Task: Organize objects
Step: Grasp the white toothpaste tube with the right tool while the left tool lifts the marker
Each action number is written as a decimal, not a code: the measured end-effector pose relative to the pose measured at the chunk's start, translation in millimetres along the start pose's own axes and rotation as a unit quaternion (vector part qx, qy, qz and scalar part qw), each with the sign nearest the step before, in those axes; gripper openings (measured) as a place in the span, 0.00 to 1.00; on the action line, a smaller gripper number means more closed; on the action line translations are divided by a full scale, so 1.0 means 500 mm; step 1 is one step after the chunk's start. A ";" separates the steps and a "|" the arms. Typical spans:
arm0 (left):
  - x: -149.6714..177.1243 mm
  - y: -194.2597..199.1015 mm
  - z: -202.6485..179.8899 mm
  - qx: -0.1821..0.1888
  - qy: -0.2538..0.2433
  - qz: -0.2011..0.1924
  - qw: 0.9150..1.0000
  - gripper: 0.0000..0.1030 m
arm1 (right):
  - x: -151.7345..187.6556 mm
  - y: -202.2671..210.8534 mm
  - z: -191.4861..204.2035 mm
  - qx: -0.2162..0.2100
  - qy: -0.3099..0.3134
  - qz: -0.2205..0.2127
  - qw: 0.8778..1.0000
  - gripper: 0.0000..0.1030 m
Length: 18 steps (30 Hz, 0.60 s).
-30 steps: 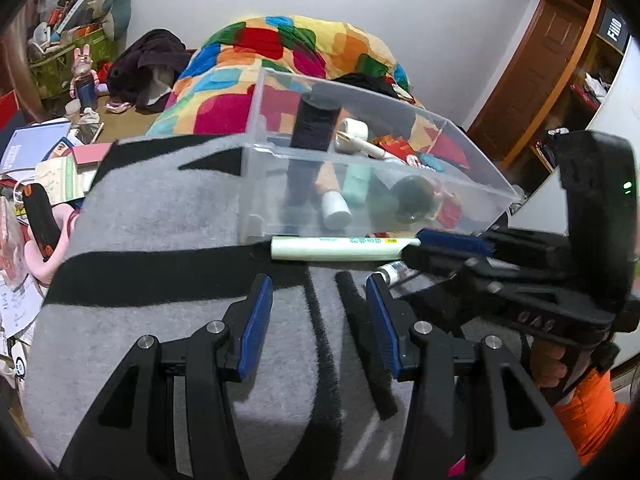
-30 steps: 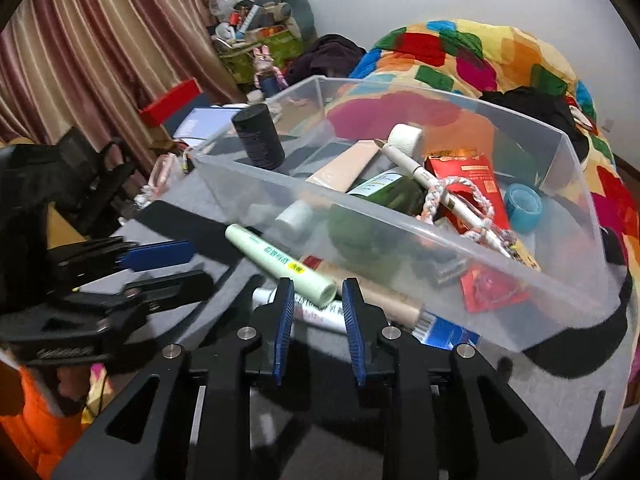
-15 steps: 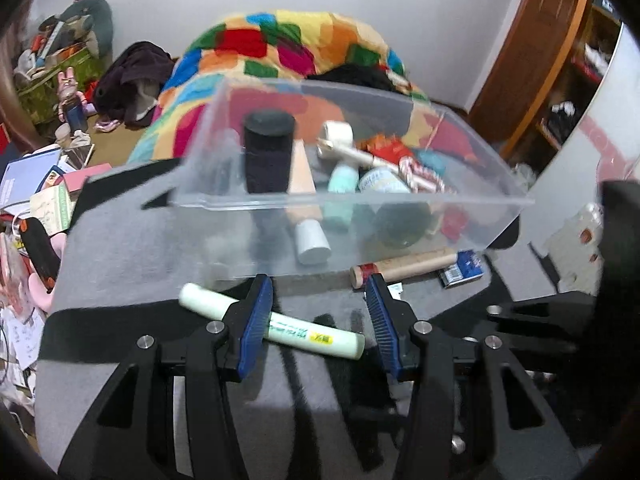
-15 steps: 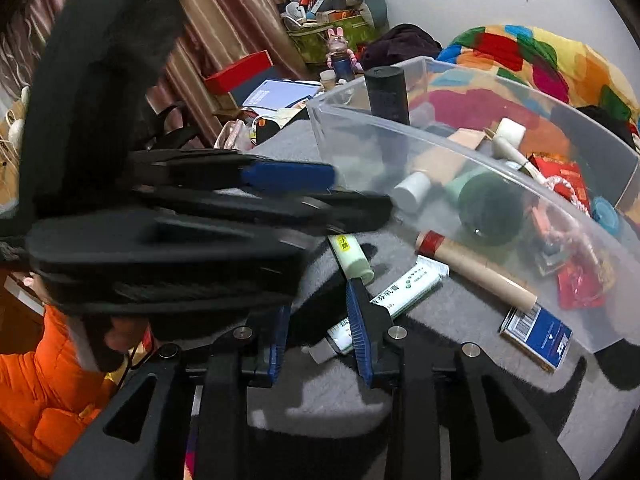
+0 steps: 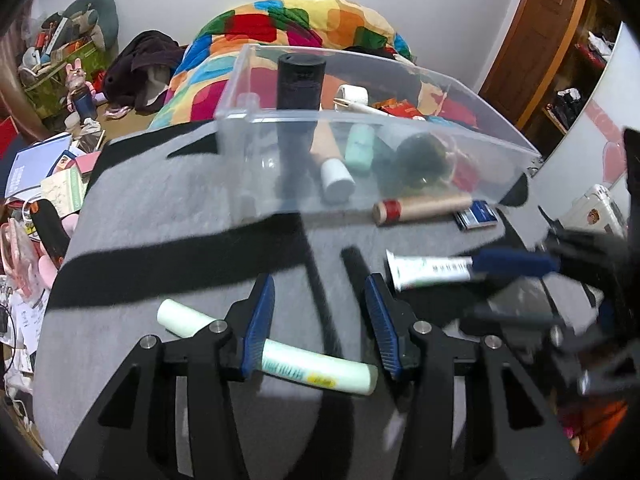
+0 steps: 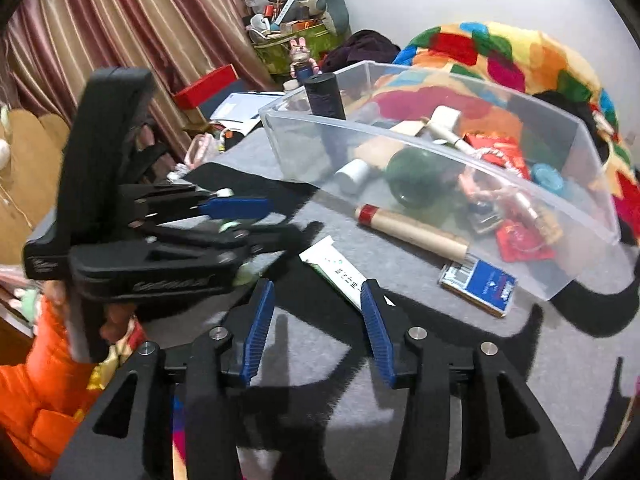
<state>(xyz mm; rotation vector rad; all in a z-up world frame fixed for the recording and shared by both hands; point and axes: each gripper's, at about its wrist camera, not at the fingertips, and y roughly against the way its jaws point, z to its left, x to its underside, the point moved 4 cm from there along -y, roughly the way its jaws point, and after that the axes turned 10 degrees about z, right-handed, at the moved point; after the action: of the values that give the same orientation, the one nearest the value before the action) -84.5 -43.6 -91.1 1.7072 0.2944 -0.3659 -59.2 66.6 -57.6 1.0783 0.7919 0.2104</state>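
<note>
My left gripper is open and hangs over a pale green tube that lies crosswise on the grey blanket. The left finger covers part of the tube and the pads do not press on it. My right gripper has its jaws opening, with nothing clamped between them. A white tube lies just ahead of its right finger. In the left wrist view that white tube touches the blurred right gripper. The left gripper shows at the left of the right wrist view.
A clear plastic bin with a black canister, bottles and packets stands behind. In front of it lie a tan tube with a red band and a blue box. Clutter fills the floor at left. A colourful quilt lies behind.
The right gripper's jaws have widened and it has swung left, so the white tube is now before it. The green tube now lies closer under the left gripper's fingers.
</note>
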 end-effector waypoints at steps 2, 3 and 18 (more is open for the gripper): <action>0.016 0.017 0.004 0.005 0.001 -0.006 1.000 0.47 | -0.004 0.000 -0.001 0.012 0.006 -0.002 1.000 0.40; 0.024 0.030 0.008 0.010 0.004 -0.012 1.000 0.47 | -0.006 0.001 -0.001 0.017 0.007 -0.002 1.000 0.40; 0.040 0.034 0.081 -0.012 0.109 -0.021 0.994 0.68 | -0.015 -0.051 -0.017 0.070 0.028 0.026 0.997 0.32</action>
<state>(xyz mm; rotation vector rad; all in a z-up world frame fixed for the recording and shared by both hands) -62.8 -86.6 -89.8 1.7220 0.4943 -0.2053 -75.7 56.4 -78.0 1.2307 0.8393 0.2329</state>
